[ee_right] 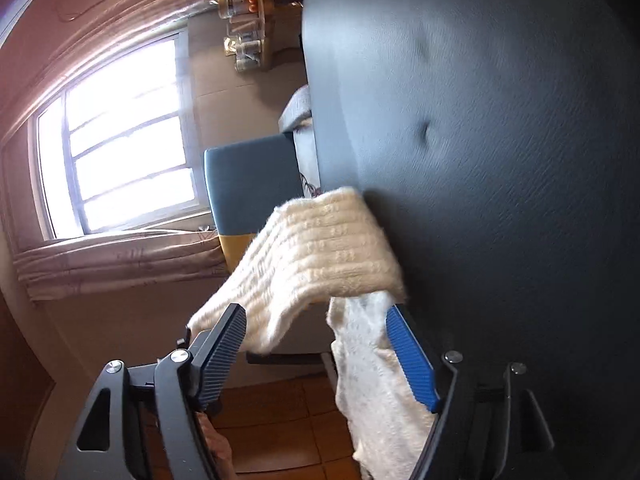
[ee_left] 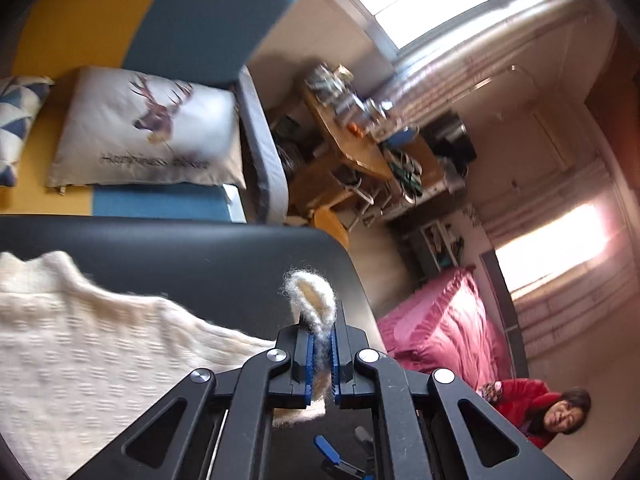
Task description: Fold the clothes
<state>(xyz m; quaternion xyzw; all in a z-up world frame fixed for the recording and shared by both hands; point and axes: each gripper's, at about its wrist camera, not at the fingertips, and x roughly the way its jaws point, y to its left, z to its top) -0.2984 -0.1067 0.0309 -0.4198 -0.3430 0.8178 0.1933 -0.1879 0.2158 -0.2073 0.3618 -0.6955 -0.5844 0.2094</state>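
A cream knitted sweater (ee_left: 80,352) lies across a black padded surface (ee_left: 200,256). My left gripper (ee_left: 322,328) is shut on a fold of it, and a fuzzy tuft sticks up past the blue pads. In the right wrist view, which is rolled sideways, the sweater (ee_right: 316,248) hangs off the edge of the black surface (ee_right: 500,160). My right gripper (ee_right: 316,312) stands wide open there. The cloth drapes loosely between its fingers, lying against the right blue pad (ee_right: 412,356) without being pinched.
Behind the surface stands a blue and yellow sofa (ee_left: 208,12) with a deer-print pillow (ee_left: 152,128). A cluttered wooden desk (ee_left: 352,136), a pink bedspread (ee_left: 444,328) and a person in red (ee_left: 536,404) are farther off. A bright window (ee_right: 128,140) and orange floor tiles (ee_right: 280,420) show on the right gripper's side.
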